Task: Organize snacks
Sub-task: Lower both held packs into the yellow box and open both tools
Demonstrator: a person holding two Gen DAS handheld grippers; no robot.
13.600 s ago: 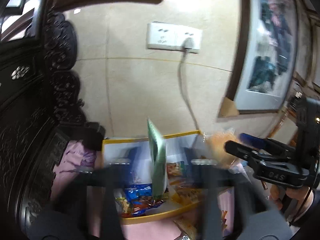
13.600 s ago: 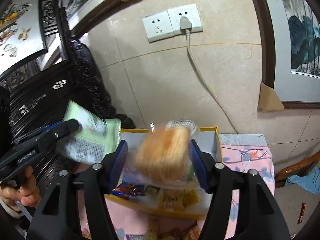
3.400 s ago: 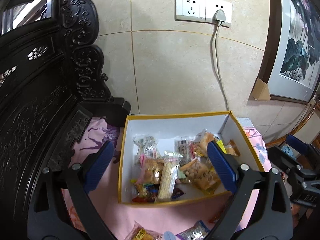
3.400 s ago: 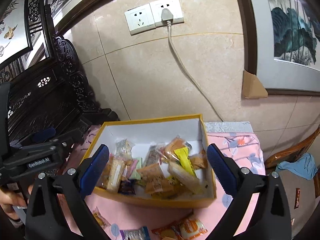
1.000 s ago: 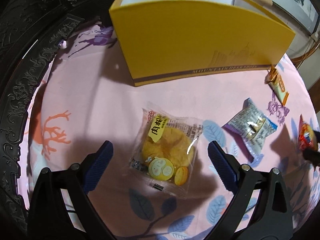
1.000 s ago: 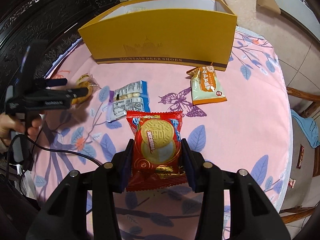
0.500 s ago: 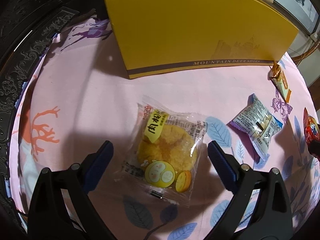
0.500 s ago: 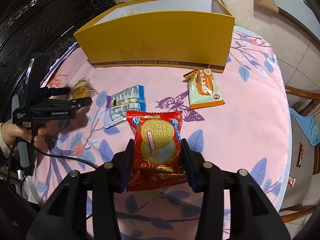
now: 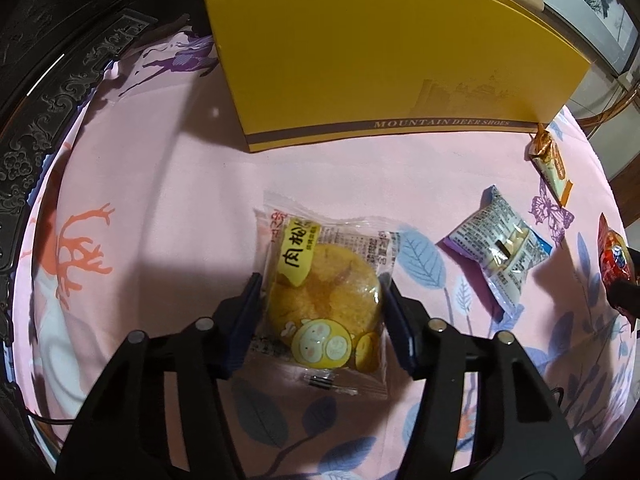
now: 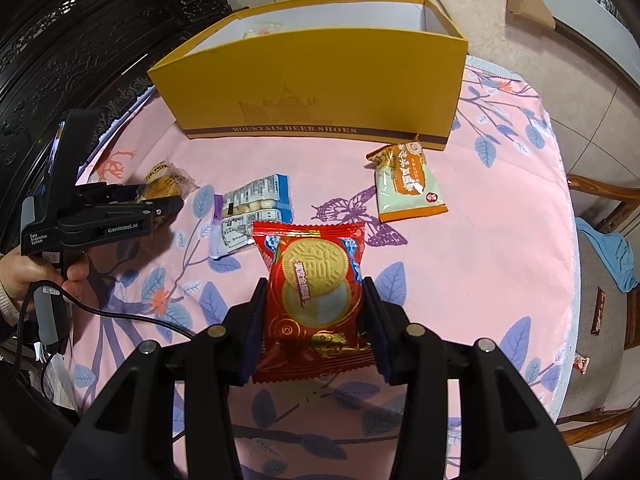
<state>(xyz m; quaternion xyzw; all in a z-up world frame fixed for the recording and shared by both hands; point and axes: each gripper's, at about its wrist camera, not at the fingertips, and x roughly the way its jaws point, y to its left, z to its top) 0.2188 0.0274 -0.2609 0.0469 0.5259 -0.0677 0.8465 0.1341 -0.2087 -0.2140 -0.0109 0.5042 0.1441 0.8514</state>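
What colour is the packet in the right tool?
Red, with a round yellow biscuit printed on it; clearest in the right wrist view.

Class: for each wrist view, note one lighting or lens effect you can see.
Left wrist view: the yellow shoe box edges bow from fisheye distortion; a dark shadow falls left of the pork floss cake packet. Right wrist view: sharp; the red biscuit packet foil shows slight sheen.

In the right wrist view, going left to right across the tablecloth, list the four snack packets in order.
Clear-wrapped bun held in the left tool → blue-and-white packet → red biscuit packet held in the right tool → orange-and-green packet.
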